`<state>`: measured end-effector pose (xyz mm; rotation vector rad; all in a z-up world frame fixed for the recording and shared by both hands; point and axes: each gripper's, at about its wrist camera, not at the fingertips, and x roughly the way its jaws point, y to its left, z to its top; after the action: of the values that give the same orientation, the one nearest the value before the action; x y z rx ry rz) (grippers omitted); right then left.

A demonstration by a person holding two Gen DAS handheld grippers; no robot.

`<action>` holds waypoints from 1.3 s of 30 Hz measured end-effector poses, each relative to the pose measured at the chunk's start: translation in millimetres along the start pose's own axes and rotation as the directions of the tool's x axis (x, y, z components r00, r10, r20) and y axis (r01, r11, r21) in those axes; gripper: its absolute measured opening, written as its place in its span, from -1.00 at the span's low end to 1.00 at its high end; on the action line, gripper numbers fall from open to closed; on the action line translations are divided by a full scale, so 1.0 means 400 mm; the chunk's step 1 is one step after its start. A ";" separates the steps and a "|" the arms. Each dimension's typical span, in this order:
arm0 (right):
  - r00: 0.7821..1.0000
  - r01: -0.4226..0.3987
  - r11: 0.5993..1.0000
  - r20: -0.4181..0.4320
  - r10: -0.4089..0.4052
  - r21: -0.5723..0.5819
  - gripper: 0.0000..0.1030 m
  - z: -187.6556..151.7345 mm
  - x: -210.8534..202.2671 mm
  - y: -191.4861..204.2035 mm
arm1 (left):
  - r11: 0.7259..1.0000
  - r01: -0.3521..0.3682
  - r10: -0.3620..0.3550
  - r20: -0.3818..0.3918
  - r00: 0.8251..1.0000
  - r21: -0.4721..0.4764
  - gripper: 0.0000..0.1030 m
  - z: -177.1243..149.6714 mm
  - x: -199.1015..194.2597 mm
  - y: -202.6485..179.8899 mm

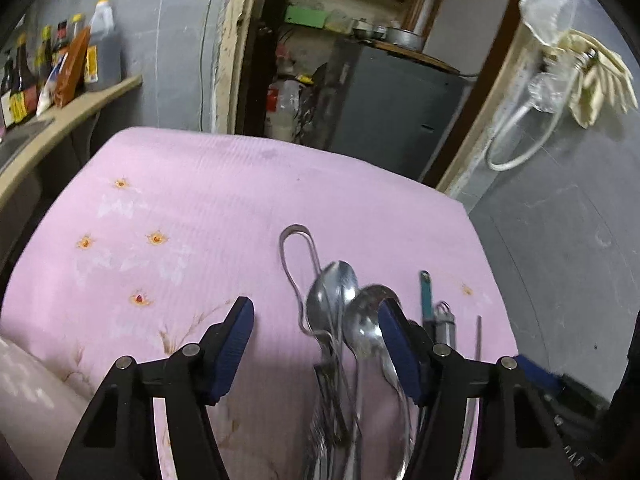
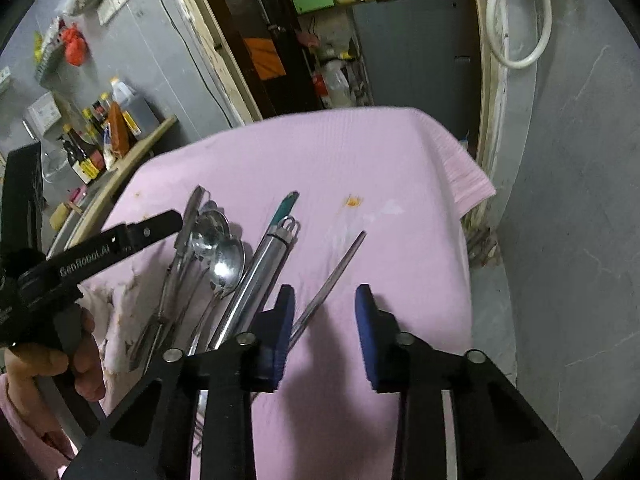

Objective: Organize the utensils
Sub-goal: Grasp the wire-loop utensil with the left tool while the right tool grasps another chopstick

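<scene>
Metal utensils lie side by side on a pink mat [image 1: 208, 208]. Two spoons [image 1: 332, 296] and a wire loop tool [image 1: 294, 240] lie between the fingers of my left gripper [image 1: 318, 320], which is open just above them. In the right wrist view the spoons [image 2: 226, 264], a steel tube-handled tool [image 2: 260, 272], a green-handled tool [image 2: 286, 204] and a thin metal rod [image 2: 336, 272] lie in a row. My right gripper [image 2: 324, 300] is open and empty, its left finger [image 2: 280, 320] beside the rod.
The mat [image 2: 400, 160] covers a small table with its edges close on the far and right sides. A shelf with sauce bottles [image 1: 60, 64] stands at the left. A doorway with a grey cabinet [image 1: 392, 96] lies beyond. The left gripper's body [image 2: 100, 248] shows at the left.
</scene>
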<state>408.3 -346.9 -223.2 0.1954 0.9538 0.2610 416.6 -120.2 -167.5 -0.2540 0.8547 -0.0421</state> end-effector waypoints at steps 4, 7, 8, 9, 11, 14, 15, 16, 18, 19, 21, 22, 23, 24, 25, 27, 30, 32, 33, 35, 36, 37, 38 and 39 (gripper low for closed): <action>0.999 0.033 0.999 -0.004 -0.033 -0.027 -0.49 -0.011 0.021 0.033 | 0.999 0.002 -0.003 -0.030 1.000 -0.032 0.11 0.014 0.040 0.013; 0.999 0.044 0.999 0.002 -0.044 -0.031 -0.49 -0.009 0.023 0.050 | 0.999 0.007 -0.009 -0.045 0.999 -0.054 0.08 0.027 0.069 0.016; 0.999 0.043 0.999 0.002 -0.043 -0.027 -0.49 -0.007 0.021 0.050 | 0.998 0.012 -0.014 -0.045 0.999 -0.058 0.08 0.033 0.075 0.016; 0.999 0.038 0.999 0.002 -0.038 -0.018 -0.49 -0.006 0.021 0.051 | 0.998 0.014 -0.017 -0.052 0.998 -0.061 0.08 0.040 0.081 0.016; 0.999 0.035 0.999 -0.002 -0.035 -0.001 -0.51 0.000 0.018 0.043 | 0.998 0.012 -0.016 -0.066 0.998 -0.066 0.05 0.052 0.097 0.014; 0.999 0.048 0.999 -0.012 -0.048 0.014 -0.54 0.010 0.023 0.038 | 0.997 -0.002 -0.004 -0.071 0.997 -0.077 -0.13 0.069 0.110 0.015; 0.998 0.055 0.998 -0.016 -0.055 0.017 -0.54 0.013 0.025 0.036 | 0.997 -0.008 0.002 -0.074 0.997 -0.079 -0.20 0.073 0.114 0.017; 0.997 0.069 0.997 -0.022 -0.068 0.017 -0.54 0.017 0.029 0.041 | 0.997 -0.018 0.012 -0.078 0.997 -0.078 -0.25 0.077 0.118 0.017; 0.993 0.112 0.994 -0.039 -0.112 0.004 -0.54 0.022 0.033 0.054 | 0.997 -0.044 0.038 -0.088 0.995 -0.066 -0.42 0.082 0.121 0.015; 0.991 0.126 0.992 -0.043 -0.126 -0.004 -0.60 0.021 0.034 0.057 | 0.997 -0.052 0.047 -0.092 0.995 -0.058 -0.46 0.081 0.121 0.012; 0.992 0.114 0.993 -0.052 -0.113 0.016 -0.83 0.023 0.031 0.053 | 0.997 -0.050 0.045 -0.098 0.994 -0.051 -0.52 0.077 0.115 0.013; 0.995 0.079 0.995 -0.058 -0.075 0.063 -0.84 0.023 0.025 0.037 | 0.997 -0.046 0.041 -0.100 0.994 -0.054 -0.53 0.077 0.112 0.014; 0.997 0.054 0.994 -0.060 -0.048 0.091 -0.86 0.021 0.018 0.025 | 0.997 -0.039 0.032 -0.104 0.994 -0.061 -0.53 0.074 0.107 0.017; 0.998 0.027 0.993 -0.058 -0.020 0.116 -0.86 0.015 0.011 0.011 | 0.997 -0.035 0.028 -0.105 0.994 -0.066 -0.53 0.073 0.101 0.020; 0.999 -0.010 0.989 -0.052 0.017 0.149 -0.87 0.010 0.004 -0.001 | 0.997 -0.031 0.023 -0.101 0.995 -0.070 -0.53 0.068 0.091 0.020; 0.997 -0.063 0.978 -0.028 0.070 0.198 -0.88 -0.002 -0.014 -0.015 | 0.997 -0.018 0.012 -0.089 0.996 -0.071 -0.54 0.055 0.066 0.019; 0.995 -0.098 0.975 0.023 0.095 0.202 -0.89 -0.019 -0.063 -0.011 | 0.999 -0.004 0.003 -0.049 0.999 -0.036 -0.54 0.036 0.012 0.005; 0.992 -0.125 0.973 0.055 0.116 0.194 -0.91 -0.029 -0.104 0.001 | 1.000 0.009 -0.010 -0.024 1.000 -0.012 -0.55 0.026 -0.030 -0.004; 0.991 -0.130 0.974 0.066 0.120 0.187 -0.91 -0.035 -0.119 0.006 | 1.000 0.020 -0.020 -0.011 1.000 0.002 -0.55 0.020 -0.054 -0.008; 0.989 -0.135 0.975 0.087 0.121 0.177 -0.91 -0.053 -0.149 0.013 | 0.999 0.037 -0.037 0.003 0.999 0.021 -0.55 0.016 -0.086 -0.011; 0.988 -0.136 0.975 0.095 0.120 0.177 -0.91 -0.060 -0.164 0.019 | 0.998 0.048 -0.048 0.011 0.999 0.031 -0.55 0.009 -0.112 -0.014; 0.987 -0.138 0.974 0.103 0.120 0.180 -0.91 -0.064 -0.179 0.022 | 0.997 0.060 -0.061 0.015 0.998 0.038 -0.55 0.004 -0.130 -0.016; 0.986 -0.139 0.974 0.113 0.120 0.181 -0.91 -0.069 -0.194 0.025 | 0.996 0.072 -0.073 0.020 0.997 0.048 -0.55 -0.002 -0.149 -0.016; 0.986 -0.139 0.973 0.118 0.118 0.182 -0.91 -0.068 -0.201 0.021 | 0.995 0.080 -0.082 0.025 0.996 0.056 -0.55 -0.005 -0.163 -0.016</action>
<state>340.5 -361.9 -173.9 0.4436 0.8604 0.2757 372.8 -117.8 -118.9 -0.2368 0.8152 -0.1377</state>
